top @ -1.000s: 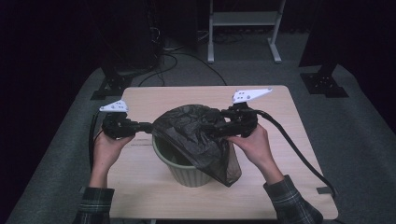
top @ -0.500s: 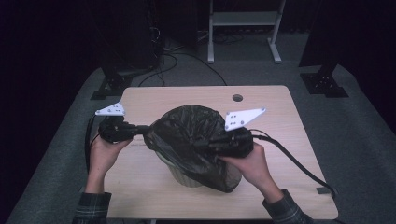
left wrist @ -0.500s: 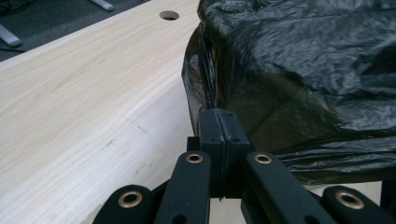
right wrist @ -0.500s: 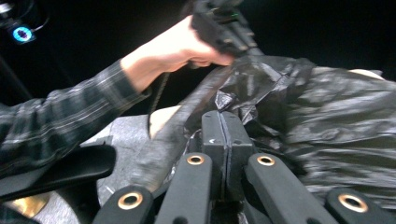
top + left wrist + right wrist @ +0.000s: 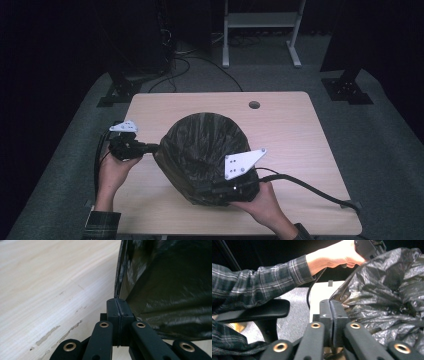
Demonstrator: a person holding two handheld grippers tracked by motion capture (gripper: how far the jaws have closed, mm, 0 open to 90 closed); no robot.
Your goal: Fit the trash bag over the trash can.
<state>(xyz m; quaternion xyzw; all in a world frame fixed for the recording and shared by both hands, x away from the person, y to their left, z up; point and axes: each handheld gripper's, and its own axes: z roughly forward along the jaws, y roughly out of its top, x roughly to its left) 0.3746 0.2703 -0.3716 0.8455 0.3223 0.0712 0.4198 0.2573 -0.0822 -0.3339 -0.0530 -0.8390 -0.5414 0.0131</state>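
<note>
A black plastic bag [image 5: 202, 150] sits domed near the middle of the light wooden tabletop [image 5: 290, 135], stretched between the two grippers. The left gripper [image 5: 150, 147] reaches the bag's left edge; in the left gripper view its fingers [image 5: 117, 315] are pressed together with the bag's edge running into the seam between them, the glossy film [image 5: 170, 290] spreading up and to the right of the fingers and bare tabletop [image 5: 50, 285] lying to their left. The person's left hand [image 5: 115, 170] holds that gripper from behind, its cable looping beside the wrist. The right gripper [image 5: 220, 189] lies against the near right side of the bag, its grey three-cornered plate [image 5: 242, 163] above the fingers and the right hand [image 5: 260, 202] behind them, a cable [image 5: 310, 187] trailing off to the right. In the right gripper view the fingers [image 5: 332, 315] are closed together, crumpled bag [image 5: 382, 295] bunched just right of them and seemingly caught at their tips. Beyond and above those fingers, the other hand [image 5: 337, 255] in a plaid sleeve [image 5: 262, 280] holds its gripper against the bag's far edge.
</note>
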